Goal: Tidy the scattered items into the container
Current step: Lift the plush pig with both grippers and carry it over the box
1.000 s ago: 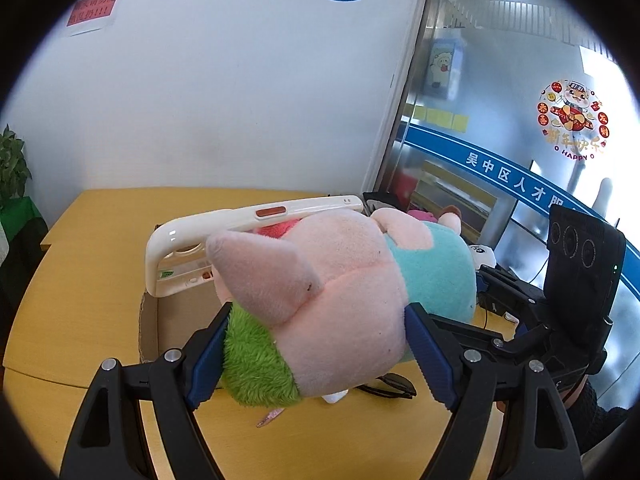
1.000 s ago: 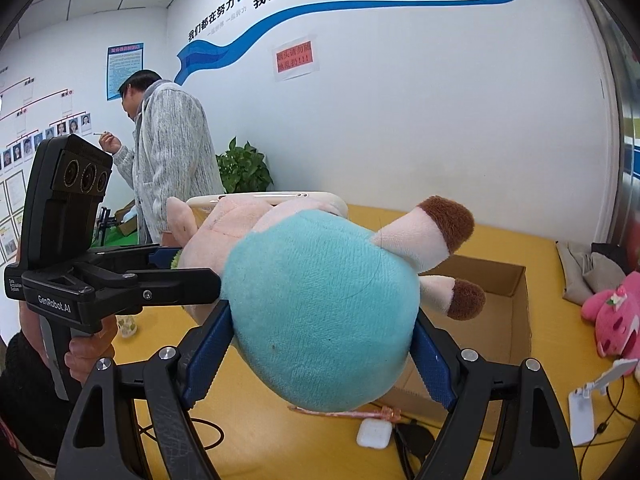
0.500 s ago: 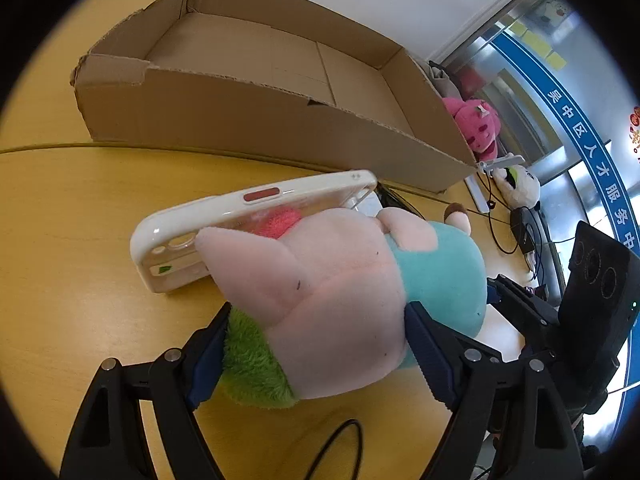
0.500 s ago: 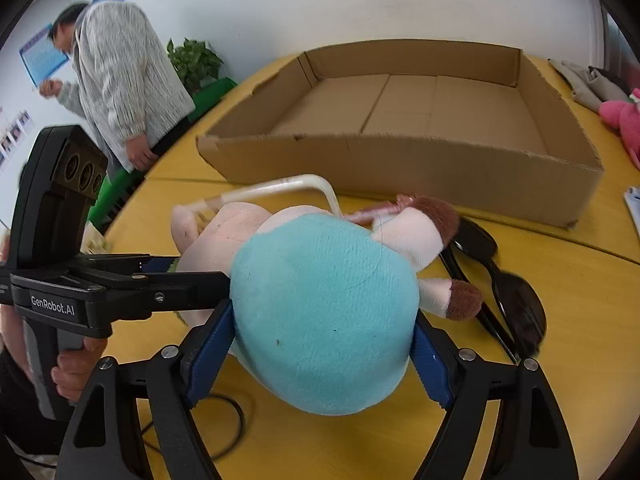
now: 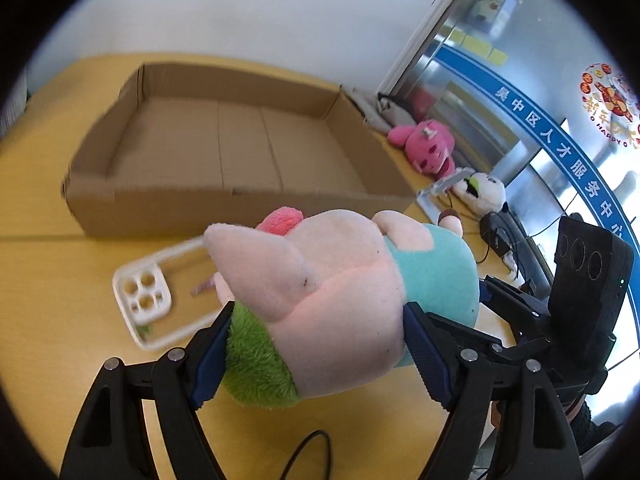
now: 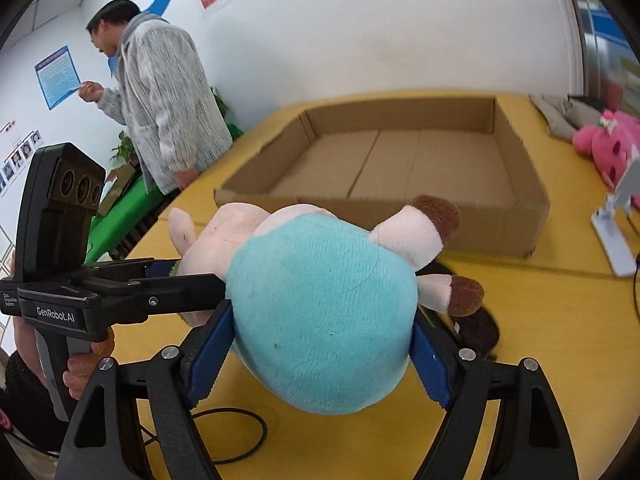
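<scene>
A plush pig (image 5: 332, 280) with a pink head, green collar and teal body (image 6: 320, 312) is held over the yellow table in front of the cardboard box (image 5: 224, 152) (image 6: 400, 160). My left gripper (image 5: 318, 320) is shut on its head and collar end. My right gripper (image 6: 320, 316) is shut on the teal body from the other side. A white phone case (image 5: 144, 300) lies flat on the table left of the pig's head. The box holds nothing that I can see.
A pink plush (image 5: 424, 148) (image 6: 612, 148) and a white plush (image 5: 480, 190) lie right of the box, beside a white phone stand (image 6: 612, 232). Dark sunglasses (image 6: 476, 324) lie under the pig's feet. A black cable (image 6: 224, 432) loops nearby. A person (image 6: 160, 92) stands beyond the table's left edge.
Both grippers have come down toward the table with the pig still clamped. The phone case, earlier propped on the pig's head, now lies flat on the table.
</scene>
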### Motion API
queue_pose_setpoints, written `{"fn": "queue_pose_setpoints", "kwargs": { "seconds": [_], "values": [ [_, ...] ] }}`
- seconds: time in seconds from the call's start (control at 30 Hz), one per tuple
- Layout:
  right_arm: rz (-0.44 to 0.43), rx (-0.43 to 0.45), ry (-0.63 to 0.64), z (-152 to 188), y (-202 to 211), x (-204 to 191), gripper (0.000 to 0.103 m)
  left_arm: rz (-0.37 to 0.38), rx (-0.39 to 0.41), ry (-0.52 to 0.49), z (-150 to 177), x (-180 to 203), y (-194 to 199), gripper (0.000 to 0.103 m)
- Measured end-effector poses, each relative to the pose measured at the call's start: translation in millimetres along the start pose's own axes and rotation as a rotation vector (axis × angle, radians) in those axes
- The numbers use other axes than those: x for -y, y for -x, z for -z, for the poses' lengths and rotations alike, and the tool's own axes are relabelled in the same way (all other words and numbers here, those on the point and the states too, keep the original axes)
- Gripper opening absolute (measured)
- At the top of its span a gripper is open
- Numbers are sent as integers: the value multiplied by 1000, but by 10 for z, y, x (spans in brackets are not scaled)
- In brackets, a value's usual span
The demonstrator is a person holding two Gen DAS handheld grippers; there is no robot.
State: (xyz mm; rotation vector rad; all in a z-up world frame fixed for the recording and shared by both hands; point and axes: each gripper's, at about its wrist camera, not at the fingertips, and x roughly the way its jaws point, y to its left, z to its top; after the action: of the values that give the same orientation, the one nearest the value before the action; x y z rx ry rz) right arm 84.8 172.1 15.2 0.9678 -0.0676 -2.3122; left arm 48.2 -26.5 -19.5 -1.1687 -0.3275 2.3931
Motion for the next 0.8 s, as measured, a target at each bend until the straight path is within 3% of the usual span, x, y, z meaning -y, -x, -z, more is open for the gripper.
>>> {"fn": "queue_pose_setpoints", "kwargs": {
  "seconds": [0.4, 0.67, 0.8],
  "values": [
    [-7, 229, 146, -880, 412, -538, 86, -64, 243, -131, -917, 189, 728, 80],
    [-2, 349, 207, -1737, 546, -765, 85, -89, 364, -204, -1710, 241, 1124, 80],
    [-3, 379, 217, -2217, 493, -758, 85, -93, 401, -194, -2093, 178, 1238, 80]
  ]
}}
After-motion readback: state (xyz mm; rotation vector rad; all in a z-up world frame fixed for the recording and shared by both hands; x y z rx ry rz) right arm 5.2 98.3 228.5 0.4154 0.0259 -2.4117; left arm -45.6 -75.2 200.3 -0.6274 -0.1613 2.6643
